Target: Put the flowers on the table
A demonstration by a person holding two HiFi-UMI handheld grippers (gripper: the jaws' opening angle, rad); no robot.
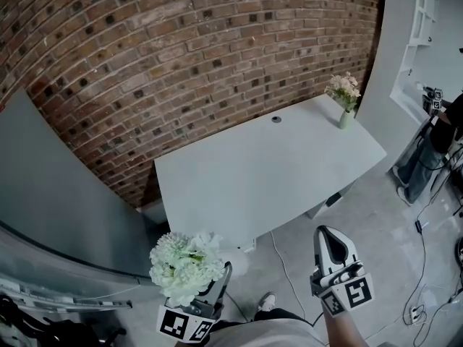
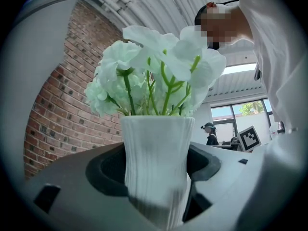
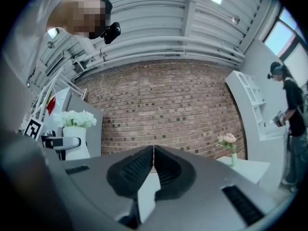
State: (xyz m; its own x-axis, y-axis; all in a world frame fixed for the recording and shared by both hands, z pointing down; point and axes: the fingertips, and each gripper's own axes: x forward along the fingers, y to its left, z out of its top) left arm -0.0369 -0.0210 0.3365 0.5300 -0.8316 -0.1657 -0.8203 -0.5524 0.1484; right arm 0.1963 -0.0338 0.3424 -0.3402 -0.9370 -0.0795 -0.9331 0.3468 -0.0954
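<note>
A white ribbed vase (image 2: 156, 165) of white flowers (image 1: 185, 264) stands upright between the jaws of my left gripper (image 1: 219, 272), which is shut on it at the lower left of the head view. The same vase (image 3: 75, 139) shows at the left of the right gripper view. My right gripper (image 1: 330, 238) is at the lower right, shut with nothing in it, its tips meeting. The pale table (image 1: 246, 176) lies ahead against the brick wall; both grippers are short of its near edge. A small green vase of pink flowers (image 1: 344, 96) stands on its far right corner.
A grey panel (image 1: 58, 194) stands to the left of the table. Cables (image 1: 427, 230) trail on the floor at the right. A white shelf unit (image 1: 419, 20) is at the far right. A person (image 3: 288, 124) stands by the shelf in the right gripper view.
</note>
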